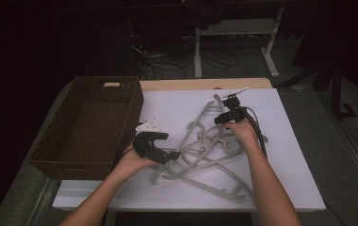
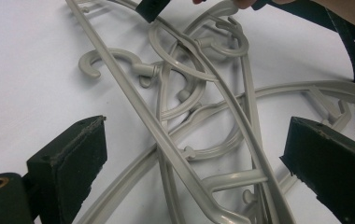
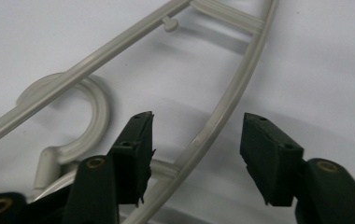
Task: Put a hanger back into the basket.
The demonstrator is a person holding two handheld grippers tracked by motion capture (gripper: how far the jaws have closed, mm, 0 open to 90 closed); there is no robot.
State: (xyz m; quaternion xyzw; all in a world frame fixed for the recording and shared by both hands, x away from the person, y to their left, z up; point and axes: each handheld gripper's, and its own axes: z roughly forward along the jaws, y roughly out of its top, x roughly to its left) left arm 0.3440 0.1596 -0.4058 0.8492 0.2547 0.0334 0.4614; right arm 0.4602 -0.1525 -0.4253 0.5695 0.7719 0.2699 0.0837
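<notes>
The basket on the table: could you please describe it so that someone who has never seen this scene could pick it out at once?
Start from the white table and look to its left edge, beside the person's left hand. There stands the basket, a deep, dark brown woven rectangle with a handle slot in its far wall. Unlike the tangle of pale grey hangers lying flat beside it, it is dark, tall-sided and has nothing inside.

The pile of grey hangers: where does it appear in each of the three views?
High view: the pile of grey hangers lies at the middle of the white table, between both grippers.
Left gripper view: it runs from top to bottom, between the black fingers.
Right gripper view: one curved hanger bar passes between the fingers.
Shared landmark: the white table.
</notes>
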